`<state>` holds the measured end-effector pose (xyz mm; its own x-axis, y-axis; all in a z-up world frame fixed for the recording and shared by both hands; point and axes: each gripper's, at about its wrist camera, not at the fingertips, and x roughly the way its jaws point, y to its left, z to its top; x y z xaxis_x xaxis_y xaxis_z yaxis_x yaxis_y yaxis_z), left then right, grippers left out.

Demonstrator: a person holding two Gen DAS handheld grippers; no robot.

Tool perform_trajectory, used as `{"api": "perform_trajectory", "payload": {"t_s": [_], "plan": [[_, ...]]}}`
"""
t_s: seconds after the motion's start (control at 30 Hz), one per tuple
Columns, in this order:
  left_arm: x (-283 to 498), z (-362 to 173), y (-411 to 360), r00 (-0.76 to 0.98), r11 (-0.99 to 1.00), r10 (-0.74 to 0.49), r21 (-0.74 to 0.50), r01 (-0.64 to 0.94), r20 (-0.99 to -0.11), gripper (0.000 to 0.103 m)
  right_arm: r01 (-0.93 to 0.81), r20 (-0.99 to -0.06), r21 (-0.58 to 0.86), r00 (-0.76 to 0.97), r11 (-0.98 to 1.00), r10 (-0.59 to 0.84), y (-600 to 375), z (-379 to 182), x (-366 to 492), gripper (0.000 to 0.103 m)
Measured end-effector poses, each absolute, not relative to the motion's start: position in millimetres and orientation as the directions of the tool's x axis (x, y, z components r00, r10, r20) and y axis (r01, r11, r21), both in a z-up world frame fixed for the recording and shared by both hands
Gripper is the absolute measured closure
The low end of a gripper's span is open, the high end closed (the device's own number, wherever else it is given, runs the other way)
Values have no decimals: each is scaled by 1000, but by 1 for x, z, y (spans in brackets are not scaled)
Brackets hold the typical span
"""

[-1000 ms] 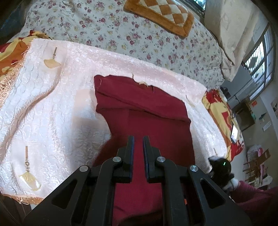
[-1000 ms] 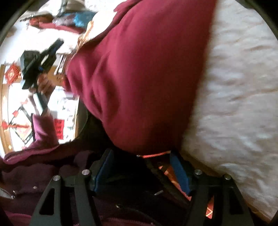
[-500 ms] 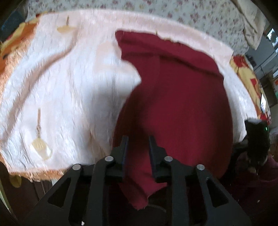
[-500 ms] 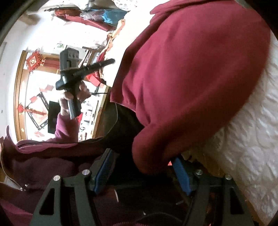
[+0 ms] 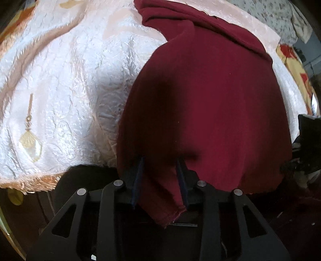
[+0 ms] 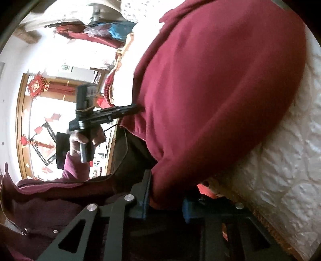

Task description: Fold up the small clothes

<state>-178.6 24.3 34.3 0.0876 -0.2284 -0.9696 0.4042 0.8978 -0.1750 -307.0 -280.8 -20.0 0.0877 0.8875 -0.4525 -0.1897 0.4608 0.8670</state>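
A dark red garment (image 5: 204,104) lies on a pale pink quilted bedspread (image 5: 56,90), its near edge hanging over the bed's front edge. My left gripper (image 5: 160,170) is open, its fingers on either side of the garment's hanging lower corner. In the right wrist view the same garment (image 6: 216,86) fills the frame, and my right gripper (image 6: 166,192) is open with the other lower corner between its blue pads. The left gripper (image 6: 120,112) also shows there, held in a hand, its fingers at the garment's edge.
The bedspread (image 6: 284,180) has a fringed orange border (image 5: 30,184) at the front edge. A floral sheet (image 5: 280,14) lies beyond it. The person's maroon sleeve (image 6: 40,200) is close to the right gripper. Room furniture and red wall decorations (image 6: 36,86) stand behind.
My left gripper dropped from above the garment to the bed's front edge and opened wider around the hanging corner. My right gripper narrowed around the other corner. The left gripper came closer to the garment.
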Motion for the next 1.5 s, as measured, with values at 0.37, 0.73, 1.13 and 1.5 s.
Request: {"api": "perform_trajectory", "payload": {"t_s": [0.37, 0.73, 1.13, 1.5], "plan": [[-181, 57, 45, 125, 912, -224, -163, 376, -966, 70, -231, -438, 864, 92, 447, 894, -281, -8, -310, 82], [-185, 60, 58, 168, 931, -203, -137, 338, -965, 39, -201, -425, 879, 83, 433, 901, -283, -21, -308, 82], [-189, 40, 18, 125, 896, -169, -99, 434, -978, 78, -179, -443, 874, 86, 451, 892, -281, -22, -303, 81], [-156, 128, 15, 237, 826, -493, -365, 429, -837, 96, -296, -303, 845, 422, 446, 855, -350, 65, -268, 88]]}}
